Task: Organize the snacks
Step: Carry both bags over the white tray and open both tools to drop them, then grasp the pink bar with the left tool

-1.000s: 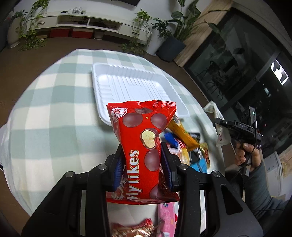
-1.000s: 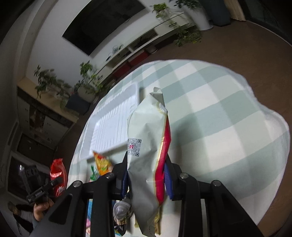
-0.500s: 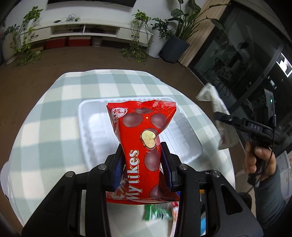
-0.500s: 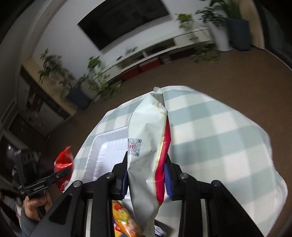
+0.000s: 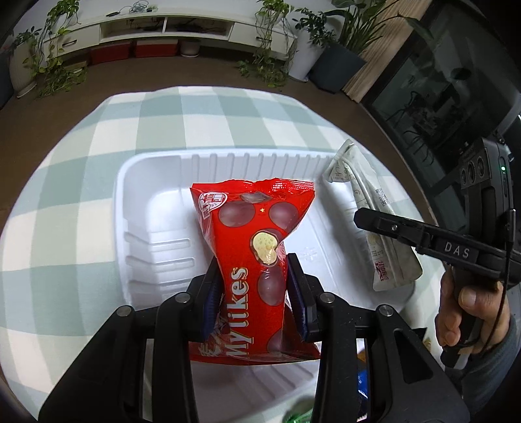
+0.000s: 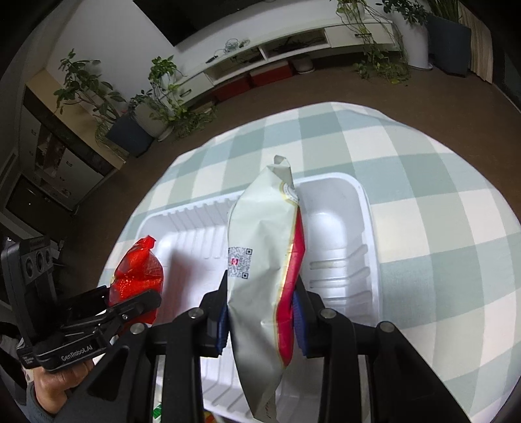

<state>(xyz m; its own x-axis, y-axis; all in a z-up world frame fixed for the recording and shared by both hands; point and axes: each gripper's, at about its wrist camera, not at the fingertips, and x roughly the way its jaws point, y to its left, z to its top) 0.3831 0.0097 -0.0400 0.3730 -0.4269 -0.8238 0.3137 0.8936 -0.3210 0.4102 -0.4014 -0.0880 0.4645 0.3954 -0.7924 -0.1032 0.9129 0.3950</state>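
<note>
Left gripper [image 5: 255, 293]: jaws pinching a red Mylikes bag [image 5: 254, 260], held upright over the white tray [image 5: 156, 240]. Right gripper [image 6: 260, 312]: jaws pinching a pale grey-and-red snack bag [image 6: 263, 260], also above the tray. Tray rests on the green-checked bench [image 5: 65, 195]. Beyond: brown floor, potted plants [image 5: 329, 42], white low cabinet [image 5: 182, 22].
</note>
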